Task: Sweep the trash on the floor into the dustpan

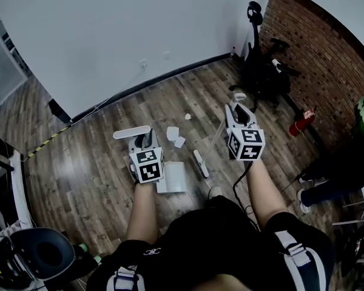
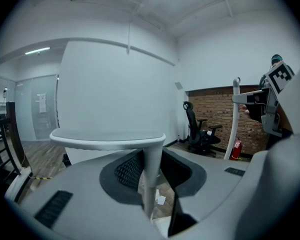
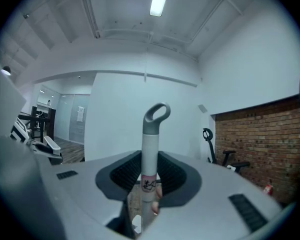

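Two grippers are at work, one in each hand, and both have their jaws clamped on a handle. The left gripper (image 1: 145, 143) has its jaws pressed together on the thin white stem (image 2: 150, 179) of the dustpan's T-shaped handle, with the crossbar (image 2: 107, 138) lying just above the jaws. One white dustpan (image 1: 171, 177) sits flat on the wooden floor (image 1: 103, 180), below and slightly to the right of those jaws. The right gripper (image 1: 238, 113) has its jaws drawn tight on the white broom handle (image 3: 149, 159), whose grey loop end (image 3: 157, 116) stands above them. One broom head (image 1: 200, 162) rests on the floor below and to the left of the right jaws, just beside the dustpan's right edge. Both bare forearms reach forward and down from the body, the left (image 1: 142, 211) lower and nearer, the right (image 1: 267, 190) held higher and further out. Three white scraps of paper lie ahead of the dustpan, between the two grippers: two close together (image 1: 173, 133) (image 1: 179, 142), and one smaller piece (image 1: 187, 116) further off towards the wall.
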Demonstrator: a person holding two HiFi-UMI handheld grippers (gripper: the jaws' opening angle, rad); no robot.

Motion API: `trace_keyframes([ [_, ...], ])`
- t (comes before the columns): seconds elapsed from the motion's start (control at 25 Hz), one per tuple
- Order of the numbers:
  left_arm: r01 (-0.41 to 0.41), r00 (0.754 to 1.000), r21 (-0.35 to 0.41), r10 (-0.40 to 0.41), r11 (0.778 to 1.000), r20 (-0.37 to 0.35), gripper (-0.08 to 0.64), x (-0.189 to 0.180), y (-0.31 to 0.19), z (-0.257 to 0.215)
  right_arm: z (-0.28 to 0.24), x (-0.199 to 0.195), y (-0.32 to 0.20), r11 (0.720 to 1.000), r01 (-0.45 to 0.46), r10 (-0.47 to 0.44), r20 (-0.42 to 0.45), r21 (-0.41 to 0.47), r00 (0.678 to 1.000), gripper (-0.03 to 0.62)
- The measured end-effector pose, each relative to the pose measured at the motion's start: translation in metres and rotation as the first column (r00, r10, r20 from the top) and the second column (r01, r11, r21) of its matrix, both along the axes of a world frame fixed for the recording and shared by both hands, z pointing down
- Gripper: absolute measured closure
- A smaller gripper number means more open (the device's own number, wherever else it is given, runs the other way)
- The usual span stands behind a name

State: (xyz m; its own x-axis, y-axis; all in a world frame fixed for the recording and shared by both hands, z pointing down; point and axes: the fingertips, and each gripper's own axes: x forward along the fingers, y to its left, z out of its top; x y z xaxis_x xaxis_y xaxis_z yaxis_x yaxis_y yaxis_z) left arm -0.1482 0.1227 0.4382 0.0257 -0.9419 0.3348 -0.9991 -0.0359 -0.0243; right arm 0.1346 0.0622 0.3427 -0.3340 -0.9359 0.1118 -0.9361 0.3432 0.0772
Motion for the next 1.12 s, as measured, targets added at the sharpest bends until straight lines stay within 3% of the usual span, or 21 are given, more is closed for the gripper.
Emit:
trace_keyframes([
  [0.36,0.106,0.994,-0.035,-0.104,0.994,0.04,0.453,-0.023,-0.061,0.007,0.022,-0.014,-0.087,0.995,0.093,-0.092,0.028,-0.03,0.995,0.486],
  [0.72,0.254,0.964,-0.054,-0.248,0.966,0.096,0.453,-0.016,-0.147,0.013,0.048,-0.003,-0.181,0.971,0.225,-0.221,0.048,-0.086,0.974,0.486],
  [1.12,0.35,0.937,-0.025,-0.35,0.936,0.009,0.453,-0.041,-0.238,0.017,0.066,0.003,-0.281,0.963,0.251,-0.252,-0.004,-0.101,0.968,0.488],
])
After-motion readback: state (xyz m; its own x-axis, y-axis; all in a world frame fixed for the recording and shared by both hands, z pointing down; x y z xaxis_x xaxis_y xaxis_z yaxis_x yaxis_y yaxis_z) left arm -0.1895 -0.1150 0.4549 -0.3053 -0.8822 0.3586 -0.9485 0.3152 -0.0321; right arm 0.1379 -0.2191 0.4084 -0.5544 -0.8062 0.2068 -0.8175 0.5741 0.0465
